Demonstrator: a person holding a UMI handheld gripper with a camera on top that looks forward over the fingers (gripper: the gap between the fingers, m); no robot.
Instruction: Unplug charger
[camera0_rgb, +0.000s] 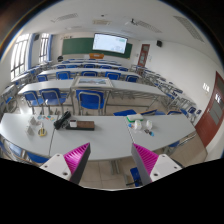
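Observation:
A long white table (105, 137) runs across the room ahead of me. On its left half lies a dark, flat strip-like thing (81, 125), with a dark upright block (62, 119) at its left end that may be the charger; too small to tell for sure. My gripper (110, 160) is open and empty, its magenta pads (76, 157) spread wide. It is held above the table's near edge, well short of the dark things, which lie beyond the left finger.
This is a classroom with rows of white desks and blue chairs (89, 99). Small pale items (146, 125) sit on the table's right half and small ones (41, 130) on its left. A green board (77, 45) and a screen (111, 43) hang on the far wall; a brown door (213, 110) stands at the right.

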